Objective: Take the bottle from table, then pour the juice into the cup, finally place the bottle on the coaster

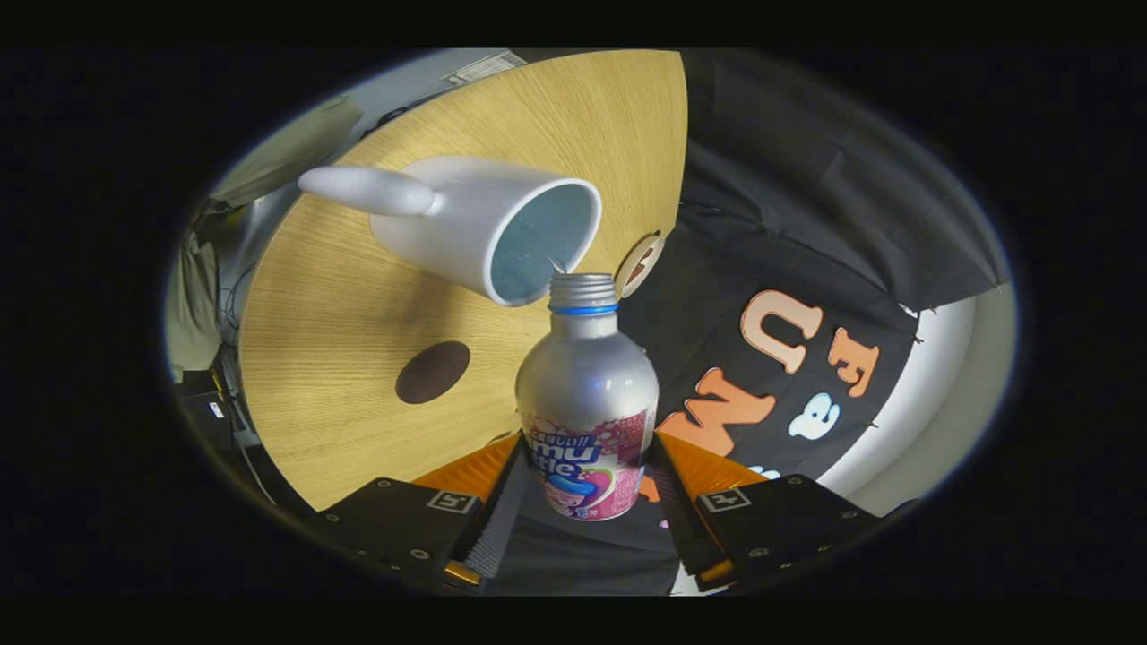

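tilted over for the pour now, with the whole scene rolled sideways in the gripper view. holding the silver metal bottle with the pink printed label [587, 394] between the two fingers of the gripper [587, 488], both fingers pressing on the lower body at the label, one on each side. bottle open, threaded neck with a blue ring pointing ahead, its mouth just at the rim of the white ceramic cup with a long handle [488, 224]. cup standing on the round light wooden table [332, 340], its pale blue inside facing the camera. a thin stream seems to go from the bottle mouth over the rim into the cup, but too small to be sure.

step in hand, by judgement: pouring the juice. to do it well: keep the mouth above the inside of the cup, not outside the rim, since it sits very near the edge. roll slowly and evenly, so no splash and no run down the neck. keep the squeeze firm, because the smooth metal may slip when the weight moves. avoid knocking the rim, as the cup could shift.

after that: turn back upright gently, wait for the last drops. then carry to the small dark brown round coaster [433, 372], lying flat on the table beside the cup and apart from it.
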